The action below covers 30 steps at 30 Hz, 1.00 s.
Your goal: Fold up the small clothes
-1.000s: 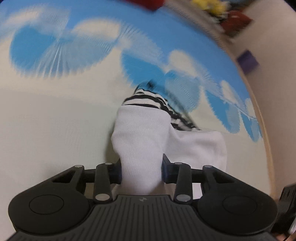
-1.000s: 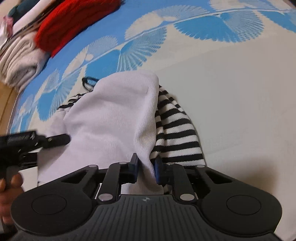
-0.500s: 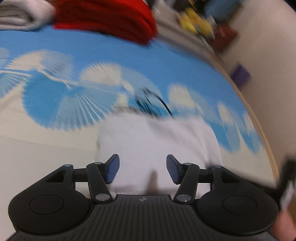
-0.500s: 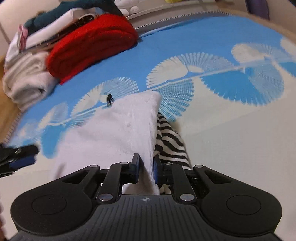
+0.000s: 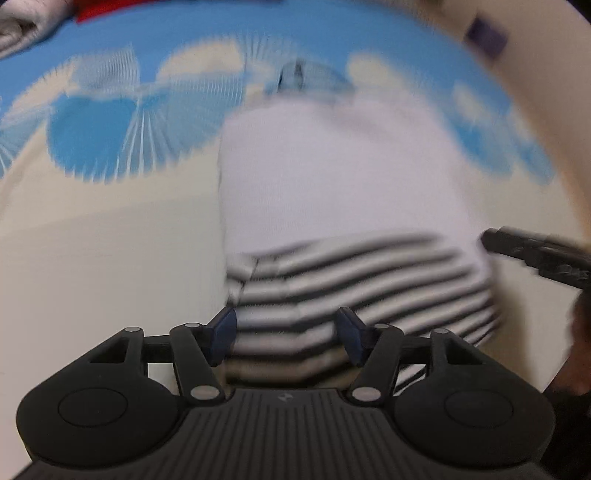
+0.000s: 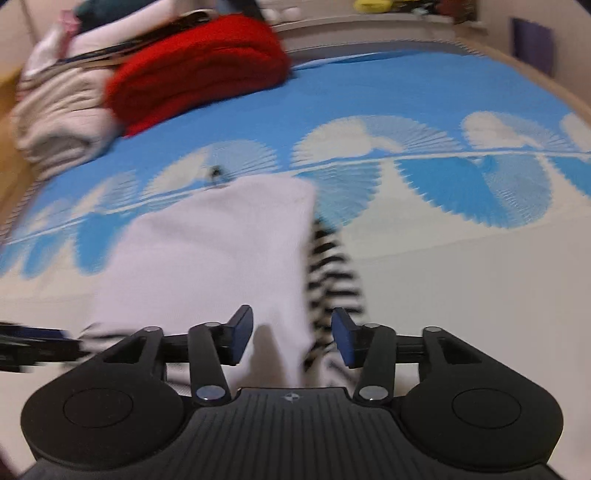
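Both jaw pairs opening, left hand-held gripper (image 5: 286,338) and right hand-held gripper (image 6: 291,339) clear of the white-and-striped garment (image 6: 214,251) lying folded on the patterned bed cover (image 6: 461,258); judged best lifted straight off, avoiding snagging the fold.

Blue & cream bedspread (image 6: 424,92) w/ fan-shaped print covering the whole surface, blue toward the far side, plain cream nearer the cam. Red knit bundle (image 6: 199,70) sitting at the far left, touching a folded off-white pile (image 6: 62,122) beside it. More stuff stacked behind those, too blurry to ID. Small dark thing (image 6: 215,171) lying on the print, prob a hair tie, can't tell tbh. Purple square (image 6: 533,44) against the wall, far right. Yellow item (image 6: 373,4) way at the back edge.
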### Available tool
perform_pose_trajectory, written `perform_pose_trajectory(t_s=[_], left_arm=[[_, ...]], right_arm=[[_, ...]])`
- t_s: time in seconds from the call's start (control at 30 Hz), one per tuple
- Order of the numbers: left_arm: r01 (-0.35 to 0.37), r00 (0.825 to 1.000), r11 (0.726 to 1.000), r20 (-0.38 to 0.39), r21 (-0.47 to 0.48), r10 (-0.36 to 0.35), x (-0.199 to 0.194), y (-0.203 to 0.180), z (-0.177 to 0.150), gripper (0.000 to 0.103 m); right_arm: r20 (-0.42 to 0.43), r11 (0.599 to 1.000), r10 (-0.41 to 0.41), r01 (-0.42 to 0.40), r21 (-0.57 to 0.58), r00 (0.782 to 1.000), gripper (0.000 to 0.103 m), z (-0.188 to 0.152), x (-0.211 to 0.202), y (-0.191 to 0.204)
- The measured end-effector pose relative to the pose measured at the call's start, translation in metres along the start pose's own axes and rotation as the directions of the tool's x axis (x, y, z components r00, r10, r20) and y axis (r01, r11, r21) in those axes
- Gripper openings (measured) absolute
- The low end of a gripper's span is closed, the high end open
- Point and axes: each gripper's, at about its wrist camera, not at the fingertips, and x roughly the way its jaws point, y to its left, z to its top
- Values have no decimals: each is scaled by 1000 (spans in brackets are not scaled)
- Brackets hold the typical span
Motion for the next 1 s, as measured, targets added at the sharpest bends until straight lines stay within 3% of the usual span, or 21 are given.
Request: perform_pose_trajectory(t_s=[0.1, 0.17, 0.3, 0.43, 0.57, 0.83, 0.93, 1.0], left_arm=[[-11, 1000, 1000, 20, 28, 10, -2, -3, -3, 71], [-45, 996, 999, 74, 26, 43, -14, -5, -9, 74], [-119, 966, 993, 235, 25, 110, -59, -14, -22, 93], [-148, 936, 988, 319, -36, 151, -98, -22, -36, 97], [-152, 913, 986, 370, -75, 169, -138, -38, -59, 97], [-167, 875, 982, 444, -93, 191, -199, -65, -112, 97], [-168, 844, 984, 506, -63, 177, -216, -76, -136, 97], [-161, 833, 986, 532, -34, 154, -218, -80, -151, 97]], right_arm=[[-166, 994, -48, 30, -108, 985, 53, -22, 25, 3], [-168, 983, -129, 103, -151, 977, 53, -28, 24, 3], [-48, 986, -162, 160, -55, 986, 55, -20, -20, -2], [115, 982, -184, 187, -16, 976, 74, -22, -78, 5], [220, 986, -156, 164, -21, 963, 80, -43, -128, 25], [297, 990, -130, 140, -13, 946, 82, -102, -177, 56], [294, 989, -135, 147, -21, 946, 82, -118, -182, 61], [304, 986, -137, 158, -44, 943, 82, -122, -184, 65]])
